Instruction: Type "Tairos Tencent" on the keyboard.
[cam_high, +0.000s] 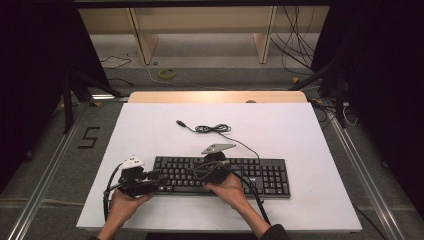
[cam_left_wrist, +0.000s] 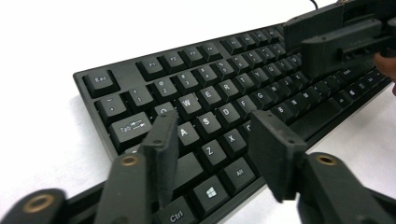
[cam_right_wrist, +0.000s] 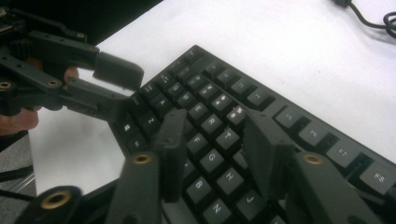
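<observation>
I see the black keyboard (cam_high: 222, 176) lying with its long axis across the white surface (cam_high: 150, 130), near my edge. My left gripper (cam_left_wrist: 215, 140) hangs over its left end, jaws partly open and holding nothing, above the matte plastic keys. My right gripper (cam_right_wrist: 215, 142) stands over the middle rows, likewise parted and empty. The thin cord (cam_high: 215, 129) coils beyond.

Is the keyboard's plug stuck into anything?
No, the keyboard has its USB plug lying loose on the white table, past its coiled cable.
</observation>
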